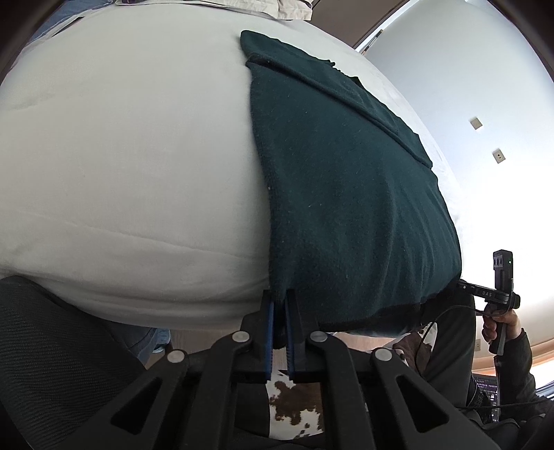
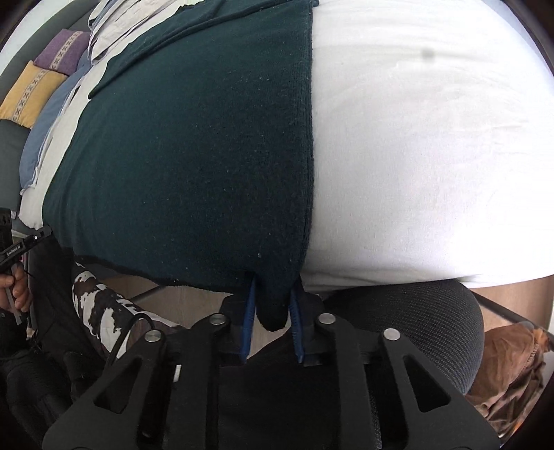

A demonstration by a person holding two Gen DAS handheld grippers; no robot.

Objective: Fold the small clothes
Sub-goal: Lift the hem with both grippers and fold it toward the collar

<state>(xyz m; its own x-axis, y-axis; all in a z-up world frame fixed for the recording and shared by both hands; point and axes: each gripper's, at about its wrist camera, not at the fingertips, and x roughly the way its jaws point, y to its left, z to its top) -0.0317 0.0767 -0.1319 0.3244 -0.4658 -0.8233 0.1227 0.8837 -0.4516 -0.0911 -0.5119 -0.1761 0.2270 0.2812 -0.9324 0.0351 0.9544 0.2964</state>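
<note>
A dark green knit garment (image 1: pixel 346 194) lies flat on the white bed (image 1: pixel 121 155), with a sleeve folded across its far part. My left gripper (image 1: pixel 279 304) is shut on the garment's near left corner at the bed's front edge. In the right wrist view the same garment (image 2: pixel 194 155) fills the left half, and my right gripper (image 2: pixel 273 304) is shut on its near right corner, the cloth bunched between the blue pads. The right gripper also shows in the left wrist view (image 1: pixel 498 294) at the far right.
Pale clothes (image 2: pixel 117 24) and yellow (image 2: pixel 31 93) and purple cushions (image 2: pixel 64 52) lie at the bed's far end. A black mesh chair (image 2: pixel 415 322) stands at the near edge, brown cloth (image 2: pixel 509 374) beside it. A cowhide rug (image 1: pixel 294 405) is on the floor.
</note>
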